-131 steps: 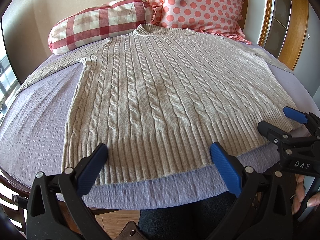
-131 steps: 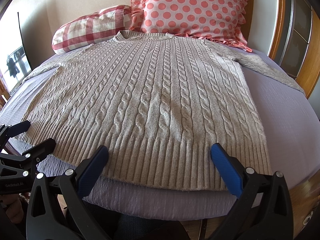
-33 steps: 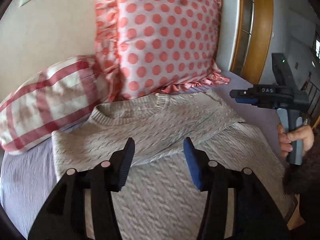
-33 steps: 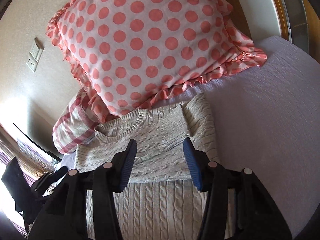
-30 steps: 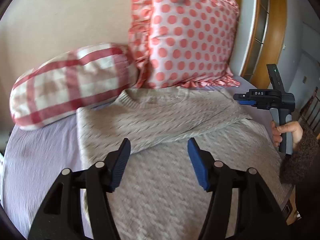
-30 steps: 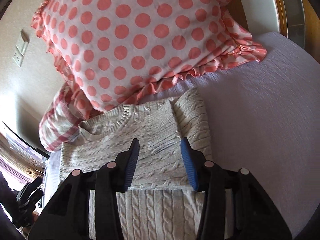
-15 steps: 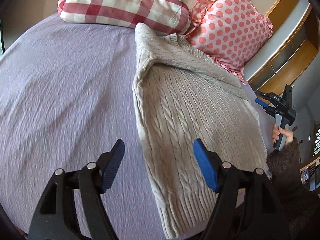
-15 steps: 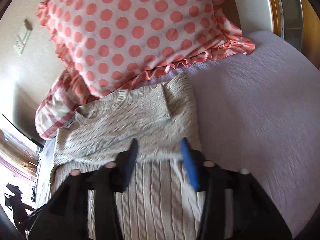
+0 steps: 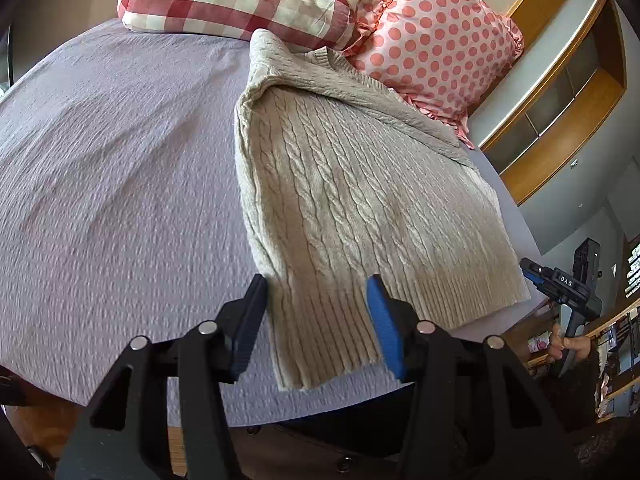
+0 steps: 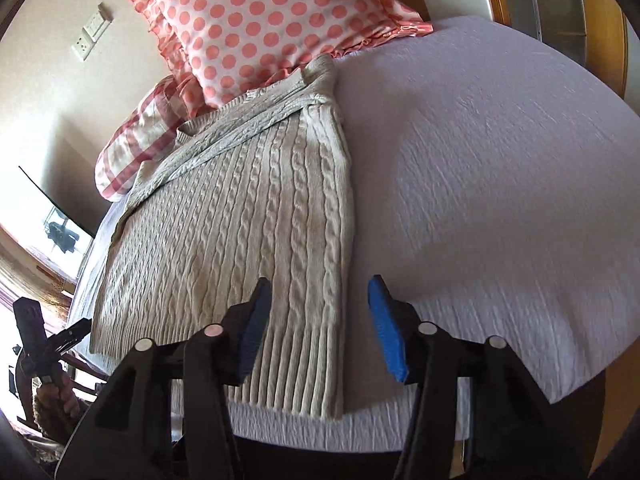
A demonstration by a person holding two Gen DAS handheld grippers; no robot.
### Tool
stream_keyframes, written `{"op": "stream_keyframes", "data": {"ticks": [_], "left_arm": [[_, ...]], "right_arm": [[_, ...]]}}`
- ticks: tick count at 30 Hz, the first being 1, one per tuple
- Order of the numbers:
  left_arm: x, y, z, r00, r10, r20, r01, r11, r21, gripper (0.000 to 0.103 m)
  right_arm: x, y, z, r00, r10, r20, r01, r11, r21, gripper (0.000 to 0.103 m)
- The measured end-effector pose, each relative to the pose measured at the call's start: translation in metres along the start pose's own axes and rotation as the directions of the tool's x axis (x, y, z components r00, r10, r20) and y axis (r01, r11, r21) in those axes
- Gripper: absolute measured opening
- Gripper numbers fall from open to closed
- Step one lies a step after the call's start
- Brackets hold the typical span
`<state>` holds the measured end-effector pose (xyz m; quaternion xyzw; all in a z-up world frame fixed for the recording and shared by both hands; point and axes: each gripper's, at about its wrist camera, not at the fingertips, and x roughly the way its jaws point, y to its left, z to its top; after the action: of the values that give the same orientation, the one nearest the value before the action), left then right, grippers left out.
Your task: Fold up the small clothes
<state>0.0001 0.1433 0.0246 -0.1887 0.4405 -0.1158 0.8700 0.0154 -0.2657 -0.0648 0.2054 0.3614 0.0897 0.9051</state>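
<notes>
A beige cable-knit sweater [image 9: 352,184] lies flat on the lilac bed, both sleeves folded across its chest near the collar; it also shows in the right wrist view [image 10: 248,232]. My left gripper [image 9: 316,320] is open and empty, low over the sweater's hem at its left corner. My right gripper [image 10: 318,320] is open and empty, over the hem at the sweater's right edge. The right gripper also shows at the far right of the left wrist view [image 9: 560,280], and the left gripper at the far left of the right wrist view [image 10: 52,344].
A red-checked pillow [image 9: 232,0] and a pink polka-dot pillow [image 9: 436,36] lean at the head of the bed. The lilac bedspread [image 9: 112,168] spreads wide on both sides of the sweater [image 10: 500,184]. Wooden shelving [image 9: 560,92] stands to the right.
Both grippers have drawn back from the folded sleeves near the collar down to the sweater's hem. The sleeves stay folded across the chest.
</notes>
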Motion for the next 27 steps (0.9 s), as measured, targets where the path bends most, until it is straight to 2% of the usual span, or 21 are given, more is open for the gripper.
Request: {"op": "stream_keyframes", "data": {"ticks": [2, 3, 4, 7, 10, 13, 15, 18, 20, 23, 27], "left_arm": [[0.000, 0.001, -0.005, 1.000, -0.017, -0.005, 0.017, 1.000, -0.022, 0.028], [0.001, 0.002, -0.007, 0.999, -0.034, -0.014, 0.033, 0.999, -0.038, 0.022], [0.004, 0.003, -0.010, 0.998, -0.060, -0.028, 0.058, 0.997, -0.057, 0.012], [0.004, 0.007, -0.010, 0.994, -0.104, -0.018, 0.102, 0.991, -0.088, 0.010], [-0.004, 0.013, 0.009, 0.982, -0.187, 0.024, 0.188, 0.974, -0.125, 0.009], [-0.018, 0.018, 0.057, 0.968, -0.226, 0.112, 0.240, 0.963, -0.124, 0.009], [-0.020, 0.018, 0.101, 0.964, -0.209, 0.165, 0.228, 0.968, -0.108, 0.009], [-0.004, 0.017, 0.174, 0.961, -0.151, 0.233, 0.177, 0.980, -0.095, 0.009], [0.020, 0.019, 0.217, 0.965, -0.088, 0.246, 0.117, 0.988, -0.104, 0.009], [0.075, 0.028, 0.269, 0.979, 0.006, 0.206, 0.026, 0.989, -0.148, 0.009], [0.149, 0.045, 0.305, 0.987, 0.111, 0.119, -0.084, 0.973, -0.217, 0.009]], "right_arm": [[0.002, 0.003, -0.009, 0.998, 0.059, -0.029, -0.059, 0.998, -0.007, 0.026], [0.002, 0.006, -0.013, 0.996, 0.074, -0.041, -0.075, 0.997, -0.023, 0.021], [0.005, 0.009, -0.015, 0.993, 0.101, -0.055, -0.102, 0.994, -0.028, 0.009], [-0.003, 0.010, -0.012, 0.983, 0.184, 0.009, -0.184, 0.983, -0.005, 0.009], [-0.020, 0.016, 0.015, 0.954, 0.274, 0.126, -0.276, 0.961, 0.005, 0.009], [-0.032, 0.025, 0.060, 0.911, 0.337, 0.236, -0.344, 0.939, -0.009, 0.009], [-0.029, 0.030, 0.101, 0.881, 0.369, 0.296, -0.383, 0.924, -0.010, 0.009], [-0.005, 0.034, 0.166, 0.853, 0.362, 0.375, -0.391, 0.920, 0.000, 0.008], [0.025, 0.032, 0.206, 0.859, 0.334, 0.388, -0.381, 0.923, 0.047, 0.008], [0.086, 0.024, 0.254, 0.908, 0.231, 0.350, -0.291, 0.948, 0.130, 0.008], [0.167, 0.012, 0.283, 0.971, 0.017, 0.237, -0.072, 0.972, 0.223, 0.008]]}}
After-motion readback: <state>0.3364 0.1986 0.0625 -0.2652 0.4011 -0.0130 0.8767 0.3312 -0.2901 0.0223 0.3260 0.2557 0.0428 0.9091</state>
